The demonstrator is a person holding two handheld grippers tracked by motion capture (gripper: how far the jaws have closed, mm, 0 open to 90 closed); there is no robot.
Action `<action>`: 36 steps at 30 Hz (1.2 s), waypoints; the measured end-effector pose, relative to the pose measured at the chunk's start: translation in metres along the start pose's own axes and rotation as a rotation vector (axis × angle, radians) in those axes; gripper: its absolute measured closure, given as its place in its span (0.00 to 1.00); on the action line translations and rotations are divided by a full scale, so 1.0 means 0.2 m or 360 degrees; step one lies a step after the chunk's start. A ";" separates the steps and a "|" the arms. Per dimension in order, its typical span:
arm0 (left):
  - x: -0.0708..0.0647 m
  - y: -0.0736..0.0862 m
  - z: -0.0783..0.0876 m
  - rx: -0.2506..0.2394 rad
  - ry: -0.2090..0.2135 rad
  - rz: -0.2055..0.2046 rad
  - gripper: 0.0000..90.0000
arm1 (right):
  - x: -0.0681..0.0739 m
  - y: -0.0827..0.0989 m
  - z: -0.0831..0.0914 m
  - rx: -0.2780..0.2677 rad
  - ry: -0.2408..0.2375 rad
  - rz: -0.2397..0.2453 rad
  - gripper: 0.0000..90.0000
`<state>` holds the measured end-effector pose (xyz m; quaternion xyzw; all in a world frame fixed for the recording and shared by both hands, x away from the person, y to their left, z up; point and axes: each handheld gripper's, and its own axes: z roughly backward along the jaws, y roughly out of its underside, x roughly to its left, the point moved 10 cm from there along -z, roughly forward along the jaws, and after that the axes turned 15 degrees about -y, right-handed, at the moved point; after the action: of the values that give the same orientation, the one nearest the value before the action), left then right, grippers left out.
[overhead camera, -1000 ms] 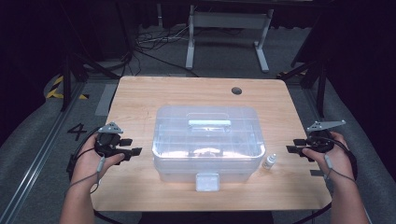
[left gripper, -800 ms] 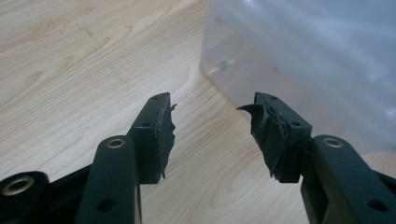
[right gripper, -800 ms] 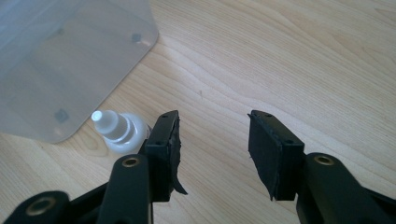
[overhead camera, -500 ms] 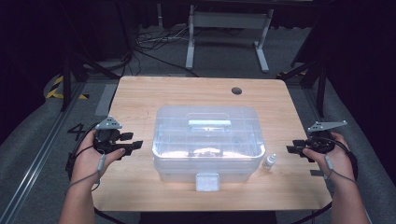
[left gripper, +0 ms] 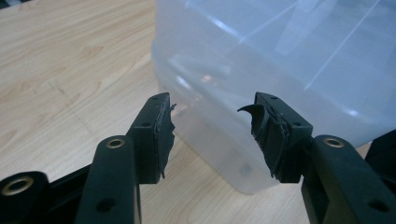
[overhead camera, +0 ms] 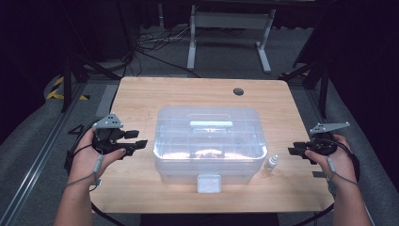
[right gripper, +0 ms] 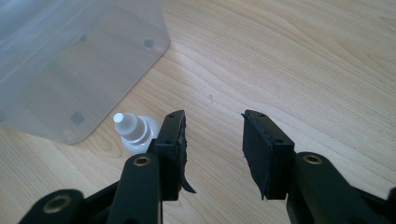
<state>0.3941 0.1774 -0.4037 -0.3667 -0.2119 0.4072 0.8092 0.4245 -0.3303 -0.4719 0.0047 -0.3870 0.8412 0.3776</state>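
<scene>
Seen left to right from the high view: left gripper (overhead camera: 123, 145) held just left of the clear plastic box (overhead camera: 209, 141), jaws apart and empty, having just been closing a little, pointing toward the box's left wall without touching it. In the left gripper view, same jaws spread wide with only the box corner (left gripper: 261, 70) beyond the gap; pads frayed and torn, lower ends of both arms cut off by the frame edge. One box, centred on the wooden tabletop (overhead camera: 141, 99), lid on, one pale handle (overhead camera: 211, 124) on top and one front latch (overhead camera: 209, 183); contents blurred behind the cloudy plastic, something pale inside, impossible to make out. One small dropper bottle (overhead camera: 271, 163) standing upright just beside the box's near right corner, white cap, body nearly see-through and hard to read. In the right gripper view, bottle (right gripper: 133, 133) partly hidden behind one jaw, outside the gap, box corner (right gripper: 70, 60) cut off at the upper left. One dark round hole (overhead camera: 238, 91) near the tabletop's far edge. Right gripper (overhead camera: 301, 149) at the right edge of the tabletop, well apart from the bottle, jaws open and empty, likewise having just been closing somewhat, bare wood between them. Two grippers, two hands, forearms cut off at the bottom edge. Surroundings dark; cables and a metal stand on the floor beyond barely legible.
</scene>
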 end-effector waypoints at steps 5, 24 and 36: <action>-0.03 -0.07 0.03 -0.0034 0.0046 -0.0038 0.55 | 0.01 0.00 -0.01 -0.0006 0.0000 -0.0002 0.67; -0.22 -0.36 0.05 -0.0107 0.0175 -0.0217 0.54 | 0.03 0.01 -0.03 0.0012 -0.0001 0.0007 0.66; -0.37 -0.47 -0.07 -0.0108 0.0286 -0.0323 0.52 | 0.04 0.06 -0.02 0.0004 0.0003 -0.0017 0.64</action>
<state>0.4082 0.0739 -0.3432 -0.4057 -0.1882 0.2812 0.8491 0.4121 -0.3273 -0.4789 0.0064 -0.3855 0.8397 0.3826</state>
